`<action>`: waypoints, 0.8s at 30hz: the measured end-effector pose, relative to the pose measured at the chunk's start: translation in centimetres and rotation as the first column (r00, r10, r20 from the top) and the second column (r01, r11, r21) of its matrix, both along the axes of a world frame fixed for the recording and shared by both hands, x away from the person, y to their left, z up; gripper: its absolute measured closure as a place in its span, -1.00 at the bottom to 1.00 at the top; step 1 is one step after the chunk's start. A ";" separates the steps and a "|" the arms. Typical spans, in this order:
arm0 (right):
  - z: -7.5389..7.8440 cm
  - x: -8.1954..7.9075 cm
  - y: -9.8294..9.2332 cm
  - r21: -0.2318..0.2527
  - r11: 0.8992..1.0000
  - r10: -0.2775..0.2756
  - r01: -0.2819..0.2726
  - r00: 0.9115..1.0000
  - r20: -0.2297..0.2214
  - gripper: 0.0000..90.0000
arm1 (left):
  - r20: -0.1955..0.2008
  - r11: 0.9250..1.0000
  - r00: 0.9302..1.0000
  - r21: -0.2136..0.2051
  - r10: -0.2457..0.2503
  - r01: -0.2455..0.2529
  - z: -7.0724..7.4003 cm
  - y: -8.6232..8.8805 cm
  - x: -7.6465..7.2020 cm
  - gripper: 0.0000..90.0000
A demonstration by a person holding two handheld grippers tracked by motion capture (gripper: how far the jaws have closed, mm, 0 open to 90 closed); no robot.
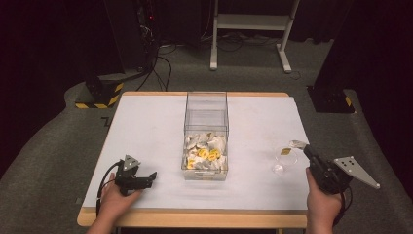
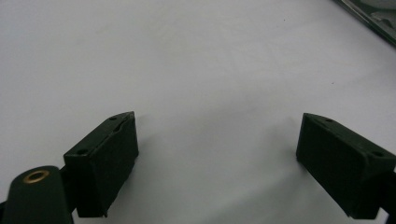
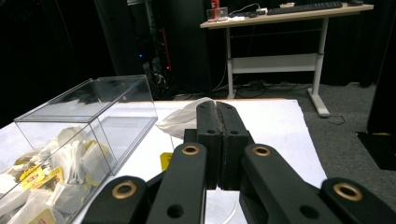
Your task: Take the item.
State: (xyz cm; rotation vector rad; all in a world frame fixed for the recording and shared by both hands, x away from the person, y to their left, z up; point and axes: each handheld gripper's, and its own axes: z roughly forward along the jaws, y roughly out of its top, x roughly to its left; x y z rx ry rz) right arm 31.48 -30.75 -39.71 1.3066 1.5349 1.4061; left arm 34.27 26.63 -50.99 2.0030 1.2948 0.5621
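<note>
Clear box at table centre holds the other bags; right gripper, clenched on one tea bag (tag dangling), should stay shut until placement, while left gripper rests released.

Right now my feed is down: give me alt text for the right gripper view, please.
The right gripper has its black jaws pressed together on a white tea bag, held above the white table, its yellow tag hanging below. To the left stands a clear plastic box holding more tea bags.
</note>
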 end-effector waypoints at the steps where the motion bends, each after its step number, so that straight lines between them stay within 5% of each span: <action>1: -0.1 0.0 -0.1 -0.001 1.000 -0.001 0.001 1.000 -0.001 0.99 | 0.000 1.000 1.000 0.000 0.000 0.000 0.0 0.0 0.0 -0.71; 24: -2.1 1.3 0.8 -0.068 0.998 0.003 -0.008 0.996 -0.085 0.94 | 0.000 1.000 1.000 0.000 0.000 0.000 0.0 0.0 0.0 -0.71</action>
